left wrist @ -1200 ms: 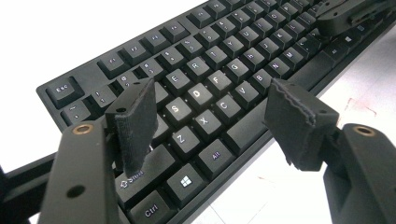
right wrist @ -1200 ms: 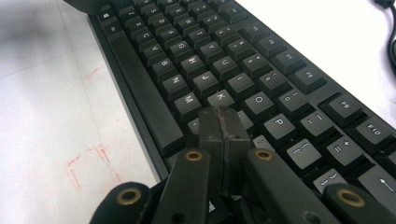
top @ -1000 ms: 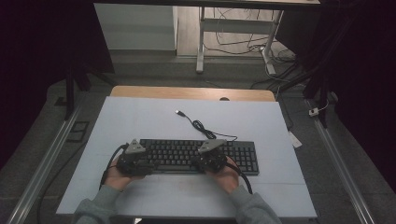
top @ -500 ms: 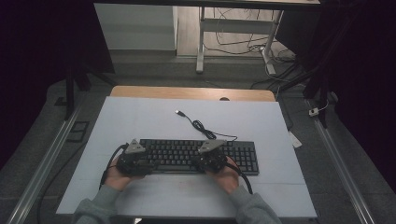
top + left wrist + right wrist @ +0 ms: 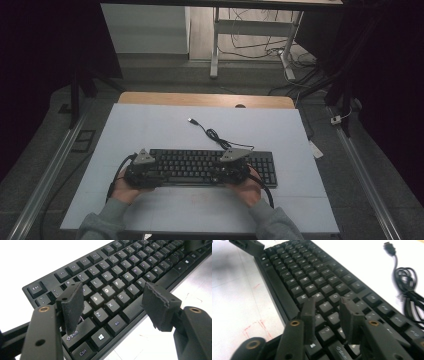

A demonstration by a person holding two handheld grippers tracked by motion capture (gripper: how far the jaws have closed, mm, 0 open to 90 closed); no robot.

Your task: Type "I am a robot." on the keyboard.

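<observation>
Black keyboard (image 5: 210, 167) lies flat, near centre of pale table (image 5: 150, 125), long side parallel to near edge. Left gripper (image 5: 112, 305) over keyboard left end, jaws wide, nothing between them, above Z-X-C keys. Right gripper (image 5: 327, 317) over right part of letter keys, jaws narrow, nothing held. Cable (image 5: 212, 134) coils just beyond far edge of keyboard. Far half of table bare; bare strip along near edge.
</observation>
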